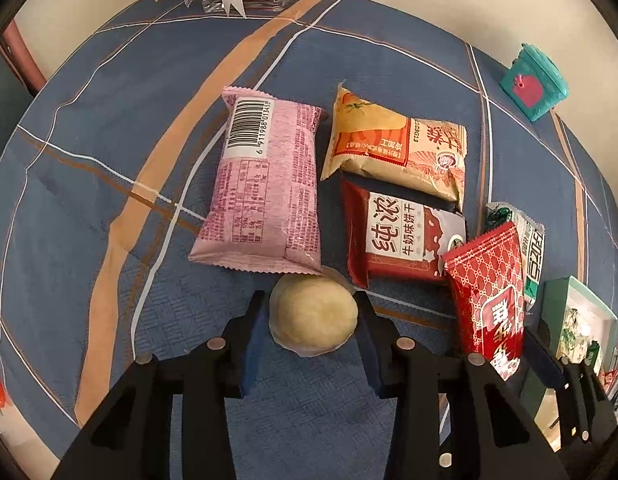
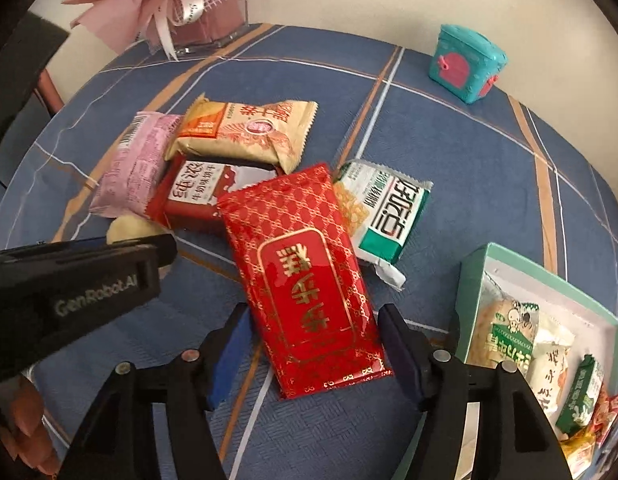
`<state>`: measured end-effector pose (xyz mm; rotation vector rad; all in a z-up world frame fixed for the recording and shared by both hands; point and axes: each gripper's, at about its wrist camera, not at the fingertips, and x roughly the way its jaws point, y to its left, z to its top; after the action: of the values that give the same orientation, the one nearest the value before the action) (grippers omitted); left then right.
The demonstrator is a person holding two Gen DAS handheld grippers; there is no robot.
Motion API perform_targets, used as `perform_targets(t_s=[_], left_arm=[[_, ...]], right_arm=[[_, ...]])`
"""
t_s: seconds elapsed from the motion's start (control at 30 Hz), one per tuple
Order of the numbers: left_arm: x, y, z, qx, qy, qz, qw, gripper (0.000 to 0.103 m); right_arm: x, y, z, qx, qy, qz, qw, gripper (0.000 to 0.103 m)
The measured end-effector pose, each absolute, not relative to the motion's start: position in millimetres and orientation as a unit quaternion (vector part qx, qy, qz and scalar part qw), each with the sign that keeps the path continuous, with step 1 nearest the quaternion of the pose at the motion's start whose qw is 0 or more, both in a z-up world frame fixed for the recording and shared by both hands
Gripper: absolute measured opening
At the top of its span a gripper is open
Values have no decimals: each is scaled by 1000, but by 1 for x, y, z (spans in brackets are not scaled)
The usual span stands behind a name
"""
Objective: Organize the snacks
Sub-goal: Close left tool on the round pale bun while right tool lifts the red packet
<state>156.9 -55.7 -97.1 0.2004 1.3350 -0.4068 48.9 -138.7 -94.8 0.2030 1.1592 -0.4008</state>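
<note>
While the round pale pastry (image 1: 313, 312) in its clear wrap lies on the blue tablecloth (image 1: 109, 184), the left gripper (image 1: 311, 312) has its two blue pads on either side of it, both touching the wrap, so it is closed on the pastry. Just beyond the pastry sits the pink packet (image 1: 261, 184), barcode side up, its near edge touching the pastry's wrap. To the right of that lie the beige packet (image 1: 397, 148) and the dark red biscuit packet (image 1: 401, 236).

Seen from the right wrist, the right gripper (image 2: 313, 344) straddles the near end of the bright red packet with gold pattern (image 2: 301, 272). Its jaws stand apart with a small gap on each side, so the pads do not press on the packet. That packet lies flat, its far end overlapping the dark red biscuit packet and the green-and-white packet (image 2: 385, 212).

At the right edge stands an open green box (image 2: 469, 280) holding several small snacks. Farther back are a teal toy box (image 2: 465, 64) and a glass vase with pink wrapping (image 2: 205, 16).
</note>
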Motion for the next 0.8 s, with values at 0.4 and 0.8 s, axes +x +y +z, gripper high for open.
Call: perform_targets(t_s=[0.4,0.8], left_arm=[[164,-61,-98,108,608,-199,761,60],[149,-78,-96,168,590,-199,764,48]], right_arm=[[44,-154,-97,144,544,-195,803,55],[43,-159,-100,157,547,-193,799,55]])
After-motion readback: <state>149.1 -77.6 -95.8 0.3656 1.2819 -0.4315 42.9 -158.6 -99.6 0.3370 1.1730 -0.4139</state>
